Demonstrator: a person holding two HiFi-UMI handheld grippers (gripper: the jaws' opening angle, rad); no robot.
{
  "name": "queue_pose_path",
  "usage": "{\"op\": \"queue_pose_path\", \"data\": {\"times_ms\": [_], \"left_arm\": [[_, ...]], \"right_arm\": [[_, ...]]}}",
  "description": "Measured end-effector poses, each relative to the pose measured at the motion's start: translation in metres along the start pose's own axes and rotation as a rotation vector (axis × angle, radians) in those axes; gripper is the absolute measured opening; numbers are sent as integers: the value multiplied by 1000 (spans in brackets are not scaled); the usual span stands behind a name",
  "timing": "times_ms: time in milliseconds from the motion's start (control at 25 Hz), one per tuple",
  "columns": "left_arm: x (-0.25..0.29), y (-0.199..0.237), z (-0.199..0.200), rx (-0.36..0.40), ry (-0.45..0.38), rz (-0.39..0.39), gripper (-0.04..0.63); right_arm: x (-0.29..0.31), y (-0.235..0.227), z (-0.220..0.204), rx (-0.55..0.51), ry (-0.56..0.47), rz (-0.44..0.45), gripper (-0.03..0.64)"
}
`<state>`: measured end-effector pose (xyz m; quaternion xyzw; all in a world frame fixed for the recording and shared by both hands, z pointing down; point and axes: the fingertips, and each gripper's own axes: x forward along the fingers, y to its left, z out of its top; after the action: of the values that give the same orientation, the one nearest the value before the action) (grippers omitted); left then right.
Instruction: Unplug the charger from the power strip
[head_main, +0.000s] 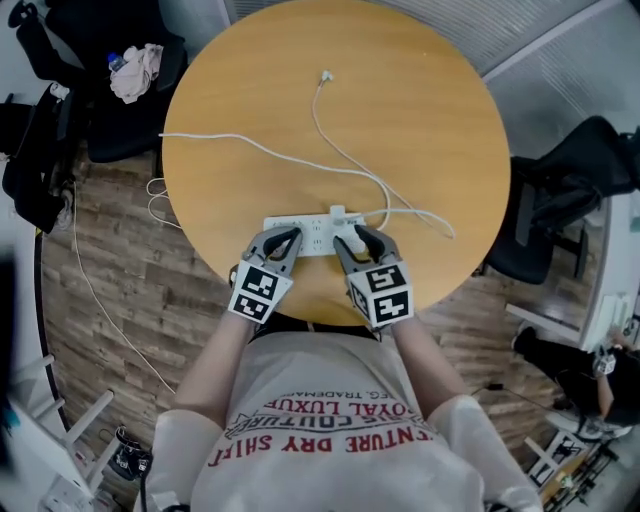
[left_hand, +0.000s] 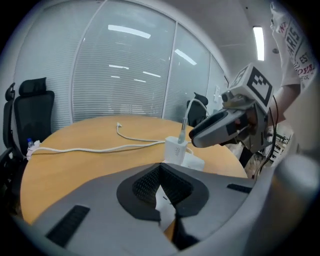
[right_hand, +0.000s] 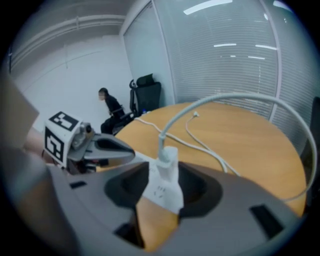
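- Head view: power strip (head_main: 308, 232) lies at the table's (head_main: 420, 120) near edge, with the charger (head_main: 338, 212) plugged in right of its middle. The left gripper (head_main: 287, 238) and right gripper (head_main: 357, 238) hover over it.
- Left gripper view: jaws a narrow slit apart, holding nothing.
- Right gripper view: jaws wide, framing the charger without gripping it. This looks like the approach step. Next: close on the charger, brace the strip, pull.

My left gripper (head_main: 283, 233) and right gripper (head_main: 358, 233) are grey, their fingers (head_main: 262, 246) lined with dark pads, and each carries a marker cube (head_main: 384, 290) in black-and-white squares. Between the right fingers stands the white charger (right_hand: 167, 162). Its white cable (right_hand: 215, 102) loops beyond the fingertips over the honey-coloured wood tabletop (head_main: 420, 100). The power strip (head_main: 310, 235) at both fingertips is white. Behind the fingers is a white shirt (head_main: 330, 440) with red lettering.
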<state>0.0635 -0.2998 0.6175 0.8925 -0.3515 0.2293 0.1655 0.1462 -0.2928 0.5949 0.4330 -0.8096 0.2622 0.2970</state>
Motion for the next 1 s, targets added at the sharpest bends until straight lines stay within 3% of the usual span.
{"op": "queue_pose_path", "data": {"times_ms": [160,360,560,680,840,1000], "left_arm": [[15,2,-19,1,100,-9,29],[19,6,-20,-25,116,8,30],[30,1,-37,-9,266,-10,30],[30,0,-37,-10,276,-17,29],[30,0,-36,-44,275,-39,29],[30,1,-37,-75,284,-63,29]], "right_arm": [[16,-3,-1,15,39,-32,236],[38,-9,-2,82,100,-85,247],[55,-13,-12,157,177,-159,247],[61,-13,-23,199,226,-190,245],[61,-11,-30,212,261,-223,172],[63,-11,-31,209,275,-235,164]]}}
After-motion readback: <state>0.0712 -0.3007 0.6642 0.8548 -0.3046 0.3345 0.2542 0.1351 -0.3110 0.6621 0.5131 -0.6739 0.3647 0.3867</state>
